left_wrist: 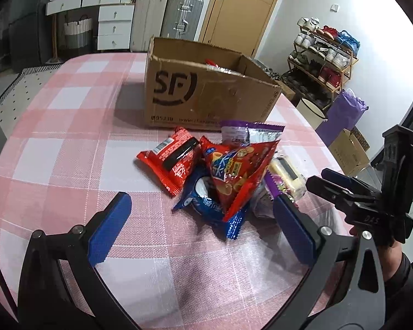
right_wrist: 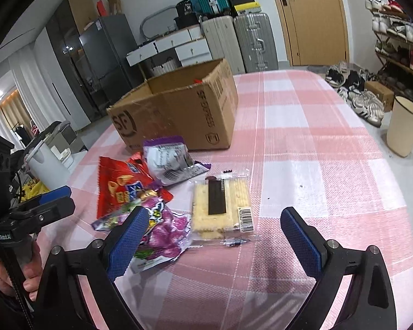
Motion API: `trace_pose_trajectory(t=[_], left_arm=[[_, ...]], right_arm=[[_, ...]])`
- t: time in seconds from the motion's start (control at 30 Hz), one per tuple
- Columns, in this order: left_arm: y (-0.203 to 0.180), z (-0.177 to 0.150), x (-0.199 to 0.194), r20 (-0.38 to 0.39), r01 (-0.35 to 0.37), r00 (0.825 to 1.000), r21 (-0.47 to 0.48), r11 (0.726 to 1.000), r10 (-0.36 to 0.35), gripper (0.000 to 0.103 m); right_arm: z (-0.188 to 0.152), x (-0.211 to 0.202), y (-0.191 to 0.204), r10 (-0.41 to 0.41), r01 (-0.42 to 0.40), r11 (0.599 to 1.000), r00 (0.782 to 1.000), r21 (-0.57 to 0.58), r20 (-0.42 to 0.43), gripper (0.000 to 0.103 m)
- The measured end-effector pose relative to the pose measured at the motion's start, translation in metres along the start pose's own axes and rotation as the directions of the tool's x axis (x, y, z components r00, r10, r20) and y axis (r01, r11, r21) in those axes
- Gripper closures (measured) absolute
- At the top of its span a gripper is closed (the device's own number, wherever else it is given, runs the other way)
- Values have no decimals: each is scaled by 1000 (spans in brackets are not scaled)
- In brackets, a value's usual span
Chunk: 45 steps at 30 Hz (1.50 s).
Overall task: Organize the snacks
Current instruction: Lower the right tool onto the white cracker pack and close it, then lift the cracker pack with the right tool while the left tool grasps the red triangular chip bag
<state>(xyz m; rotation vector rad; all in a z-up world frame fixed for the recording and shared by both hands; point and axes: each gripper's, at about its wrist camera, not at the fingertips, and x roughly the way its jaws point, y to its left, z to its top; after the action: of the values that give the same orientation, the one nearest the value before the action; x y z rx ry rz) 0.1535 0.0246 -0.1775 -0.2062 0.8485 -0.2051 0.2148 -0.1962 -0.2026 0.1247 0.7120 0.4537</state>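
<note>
A pile of snack packets lies on the pink checked tablecloth [left_wrist: 68, 143] in front of an open cardboard box [left_wrist: 206, 93] [right_wrist: 179, 112]. In the left wrist view a red triangular chip bag [left_wrist: 239, 170] leans on a blue cookie packet [left_wrist: 206, 206], beside a red packet [left_wrist: 173, 159] and a purple-and-silver bag [left_wrist: 247, 133]. My left gripper [left_wrist: 203, 225] is open, just short of the pile. In the right wrist view my right gripper [right_wrist: 214, 236] is open over a clear cracker pack [right_wrist: 223, 203], with a purple candy bag [right_wrist: 162, 231] by its left finger. The chip bag [right_wrist: 124, 187] lies further left.
The box holds a few items, mostly hidden by its wall. Beyond the table stand suitcases [left_wrist: 165, 19], white drawers [left_wrist: 114, 26], a wooden door [right_wrist: 314, 19], a shoe rack [left_wrist: 325, 55] and a cream bin [right_wrist: 404, 126]. A hand [right_wrist: 8, 272] holds the left gripper's handle.
</note>
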Motion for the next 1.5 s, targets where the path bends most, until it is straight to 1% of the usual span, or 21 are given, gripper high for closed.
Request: trace_pose_trajectory(t=[0.07, 0.1, 0.17, 0.43, 0.5, 0.63, 0.7, 0.77, 0.87, 0.93, 1.0, 1.23, 1.5], left_arm=[[2, 0, 6, -9, -4, 1000, -5, 1000, 4, 1], [4, 1, 10, -11, -2, 1000, -8, 1000, 2, 1], [5, 2, 14, -14, -2, 1000, -10, 1000, 2, 1], [12, 3, 29, -26, 1, 1000, -21, 1000, -2, 1], [13, 4, 33, -28, 2, 1000, -23, 1000, -2, 1], [16, 4, 37, -35, 6, 999, -31, 999, -7, 1], [16, 4, 40, -38, 6, 999, -32, 999, -7, 1], [16, 4, 41, -41, 5, 999, -32, 999, -7, 1], [15, 2, 41, -44, 6, 999, -28, 1000, -7, 1], [14, 1, 39, -44, 6, 999, -27, 1000, -7, 1], [11, 1, 37, -41, 3, 999, -20, 1000, -4, 1], [3, 3, 33, -46, -1, 999, -11, 1000, 1, 1], [-16, 16, 39, -59, 14, 998, 16, 1000, -13, 1]], right_arm=[[2, 9, -3, 0, 0, 1000, 1000, 9, -10, 6], [4, 14, -5, -3, 4, 1000, 1000, 11, -16, 10], [6, 22, -6, 2, -2, 1000, 999, 10, -33, 14], [15, 44, -9, -27, 26, 1000, 997, -9, -67, 15], [16, 48, -8, -31, 29, 999, 997, -18, -77, 19], [17, 59, -2, -69, 64, 996, 993, -59, -96, 23], [17, 61, -1, -72, 65, 995, 992, -72, -99, 35], [17, 63, 2, -110, 100, 989, 989, -106, -99, 45], [14, 64, 7, -124, 109, 983, 987, -146, -103, 45], [13, 64, 8, -109, 91, 983, 989, -160, -103, 45], [13, 61, 8, -101, 87, 984, 991, -157, -86, 45], [10, 41, -7, -33, 30, 998, 998, -63, -54, 45], [5, 21, -14, 17, -18, 1000, 1000, -18, -19, 45]])
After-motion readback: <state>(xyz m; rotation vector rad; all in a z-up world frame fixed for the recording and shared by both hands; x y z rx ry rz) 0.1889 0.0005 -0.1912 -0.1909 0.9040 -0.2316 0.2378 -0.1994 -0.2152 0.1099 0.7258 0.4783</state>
